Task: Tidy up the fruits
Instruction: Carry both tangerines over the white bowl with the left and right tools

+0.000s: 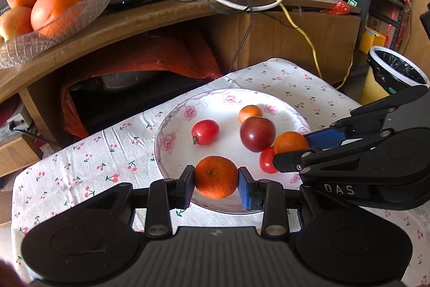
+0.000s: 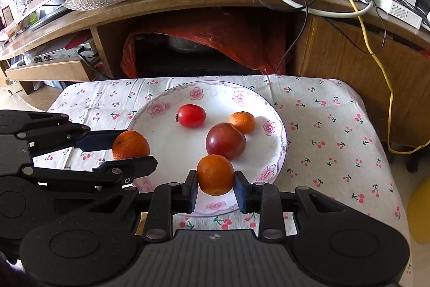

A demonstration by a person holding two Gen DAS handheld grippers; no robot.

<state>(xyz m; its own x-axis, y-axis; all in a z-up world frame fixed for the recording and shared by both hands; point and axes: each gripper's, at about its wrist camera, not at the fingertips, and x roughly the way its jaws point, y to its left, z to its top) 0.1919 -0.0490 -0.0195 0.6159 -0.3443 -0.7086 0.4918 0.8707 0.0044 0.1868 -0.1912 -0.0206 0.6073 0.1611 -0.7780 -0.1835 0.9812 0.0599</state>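
Both grippers' jaws pinch round, dimpled mandarins (image 1: 216,177) (image 2: 215,175) — over glossy plate (image 2: 161,141).

small red tomato (image 1: 267,160) half hidden behind right claw (image 1: 291,149)

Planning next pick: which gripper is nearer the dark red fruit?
Right. The right gripper's mandarin sits beside the dark red fruit; the left gripper, holding another mandarin, is farther left at the plate rim.

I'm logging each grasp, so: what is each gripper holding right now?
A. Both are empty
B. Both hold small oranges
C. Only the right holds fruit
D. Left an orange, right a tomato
B: the left gripper clamps one small orange, and the right gripper clamps another small orange over the floral plate.
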